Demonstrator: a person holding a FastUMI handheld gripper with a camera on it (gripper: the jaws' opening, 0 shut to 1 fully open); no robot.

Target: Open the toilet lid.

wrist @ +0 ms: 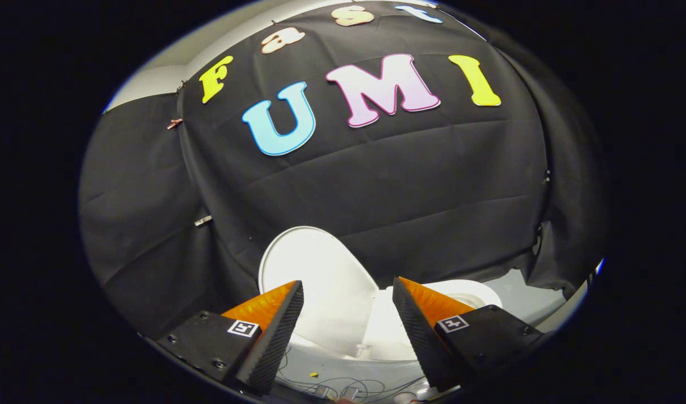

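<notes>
- The claw (347, 314) stands wide apart and holds nothing; both fingers are clear of the toilet.
- The lid (315, 280) is already raised: it stands up, leaning back toward the black cloth wall (376, 185), its pale inner face turned to the camera. It sits beyond the fingers, seen mostly in the gap between them and nearer the left one.
- To the right of the lid, the seat and bowl (466, 294) lie open, partly behind the right finger.
- Judging by this, the task looks done or close to it; the wide claw, free of the lid, fits a let-go rather than a grip.
- Thin wires and a few small parts (343, 390) lie on the pale surface below the toilet, too small to identify.
- The hinge and the lid's lower edge are hard to make out, and the left finger covers its lower left part, so whether the lid rests against anything behind it cannot be told.
</notes>
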